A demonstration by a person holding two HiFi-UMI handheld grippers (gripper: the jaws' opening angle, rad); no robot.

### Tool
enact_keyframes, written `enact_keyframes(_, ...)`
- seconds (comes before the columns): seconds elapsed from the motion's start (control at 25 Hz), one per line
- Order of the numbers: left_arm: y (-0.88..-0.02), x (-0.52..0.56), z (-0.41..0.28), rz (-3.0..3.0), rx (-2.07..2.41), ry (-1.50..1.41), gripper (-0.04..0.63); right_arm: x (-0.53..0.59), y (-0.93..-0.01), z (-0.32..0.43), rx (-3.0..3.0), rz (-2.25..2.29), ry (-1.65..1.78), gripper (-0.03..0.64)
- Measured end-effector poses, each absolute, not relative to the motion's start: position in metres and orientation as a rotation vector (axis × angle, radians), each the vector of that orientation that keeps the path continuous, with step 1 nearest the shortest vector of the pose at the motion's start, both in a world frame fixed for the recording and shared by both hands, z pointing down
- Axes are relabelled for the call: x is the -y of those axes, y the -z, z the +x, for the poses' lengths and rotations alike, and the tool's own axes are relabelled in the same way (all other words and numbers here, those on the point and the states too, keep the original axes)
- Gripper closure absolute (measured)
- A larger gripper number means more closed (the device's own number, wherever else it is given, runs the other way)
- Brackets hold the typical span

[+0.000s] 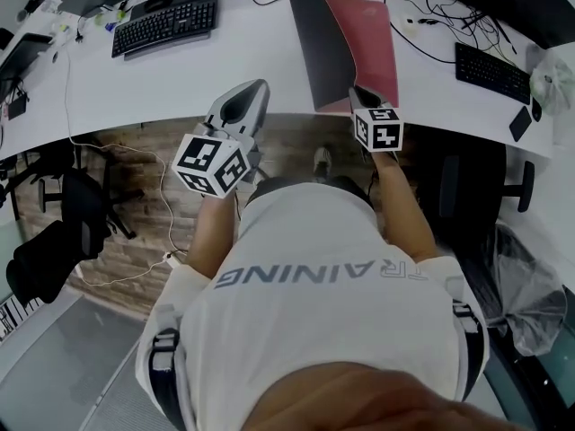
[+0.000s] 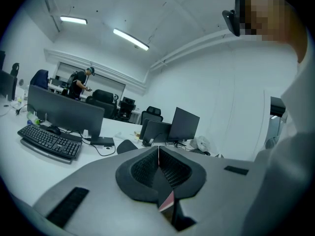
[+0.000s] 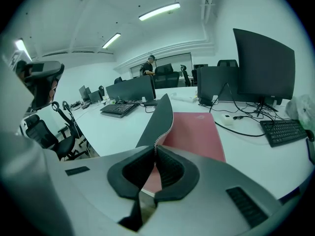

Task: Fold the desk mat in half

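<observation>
The desk mat lies on the white desk (image 1: pixel 162 88) with its red face (image 1: pixel 368 48) up. Its left half is lifted, curling over and showing the dark grey underside (image 1: pixel 319 43). My right gripper (image 1: pixel 363 95) is shut on the mat's near edge, and in the right gripper view the thin edge runs up from between the jaws (image 3: pixel 156 151) to the dark flap (image 3: pixel 160 119) beside the red face (image 3: pixel 194 134). My left gripper (image 1: pixel 250 99) hangs over the desk's front edge, left of the mat and apart from it. Its jaws (image 2: pixel 158 154) are shut with no mat in them.
A black keyboard (image 1: pixel 166 25) sits at the desk's back left, another (image 1: pixel 492 72) at the right, with cables (image 1: pixel 431 25) between. Monitors (image 3: pixel 263 68) line the back. Chairs (image 1: pixel 54 232) (image 1: pixel 467 187) and a bagged bin (image 1: pixel 526 285) stand below. A person (image 2: pixel 78 85) stands far off.
</observation>
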State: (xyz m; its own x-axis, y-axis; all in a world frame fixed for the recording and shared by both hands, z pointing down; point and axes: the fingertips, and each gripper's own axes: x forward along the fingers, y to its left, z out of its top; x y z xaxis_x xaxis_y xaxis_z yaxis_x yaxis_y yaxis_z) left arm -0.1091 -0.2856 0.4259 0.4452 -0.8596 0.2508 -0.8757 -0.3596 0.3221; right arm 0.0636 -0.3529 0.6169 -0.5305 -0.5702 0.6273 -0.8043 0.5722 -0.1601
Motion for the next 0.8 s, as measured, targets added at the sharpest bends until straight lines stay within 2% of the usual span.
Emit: enact_keyframes(0.8,-0.439,0.291,-0.050,2.310,1.395,-0.102,0.563,0.362,-0.641,0.151,2.203,1.230,-0.668,0.583)
